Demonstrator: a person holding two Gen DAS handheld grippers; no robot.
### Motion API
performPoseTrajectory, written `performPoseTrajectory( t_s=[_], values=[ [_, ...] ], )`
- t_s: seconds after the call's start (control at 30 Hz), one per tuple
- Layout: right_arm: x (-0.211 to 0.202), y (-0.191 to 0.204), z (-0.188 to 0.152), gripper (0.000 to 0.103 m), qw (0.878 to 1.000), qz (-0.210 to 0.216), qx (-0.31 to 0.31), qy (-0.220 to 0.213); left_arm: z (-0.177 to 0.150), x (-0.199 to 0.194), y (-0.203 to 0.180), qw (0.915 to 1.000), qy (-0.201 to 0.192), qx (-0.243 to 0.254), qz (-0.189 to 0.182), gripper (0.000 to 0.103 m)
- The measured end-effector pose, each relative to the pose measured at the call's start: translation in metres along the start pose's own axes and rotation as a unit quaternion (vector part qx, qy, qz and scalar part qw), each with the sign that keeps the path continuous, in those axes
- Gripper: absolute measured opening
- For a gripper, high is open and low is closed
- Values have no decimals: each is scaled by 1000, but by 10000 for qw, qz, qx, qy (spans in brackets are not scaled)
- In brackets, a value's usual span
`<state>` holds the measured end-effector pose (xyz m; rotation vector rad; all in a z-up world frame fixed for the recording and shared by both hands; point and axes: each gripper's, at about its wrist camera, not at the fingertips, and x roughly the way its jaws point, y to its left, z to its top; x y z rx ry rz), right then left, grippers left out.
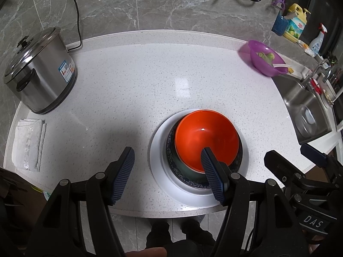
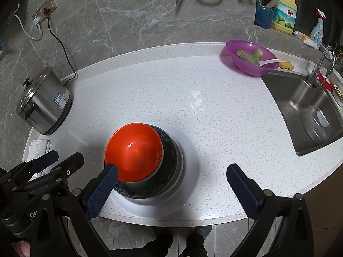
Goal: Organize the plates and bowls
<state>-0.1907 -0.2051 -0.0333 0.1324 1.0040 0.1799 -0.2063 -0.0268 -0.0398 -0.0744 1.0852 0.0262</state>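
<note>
Orange plastic bowl (image 1: 206, 138) tops the dark patterned bowl (image 1: 171, 160) and white plate (image 1: 156, 171); left gripper (image 1: 169, 175) and right gripper (image 2: 171, 190) spread wide, empty — a careless nudge could topple the stack off the counter edge.

Readable lettering on the gripper and the soap bottle

The right gripper (image 1: 308, 156) body carries white letters "DAS". The yellow dish soap bottle (image 2: 284, 12) bears a red brand mark in Chinese characters, too small to read surely. The label on the steel pot (image 1: 40, 70) is illegible.
</note>
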Motion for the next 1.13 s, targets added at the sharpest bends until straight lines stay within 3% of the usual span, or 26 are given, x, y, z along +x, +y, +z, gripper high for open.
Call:
performPoseTrajectory(
  t_s=[0.9, 1.13],
  values=[
    [5, -2, 3, 103, 10000, 12, -27, 34, 4, 6, -9, 10000, 11, -21, 41, 63],
    [8, -3, 3, 103, 10000, 31, -45, 45, 5, 6, -10, 10000, -8, -55, 50, 67]
  ],
)
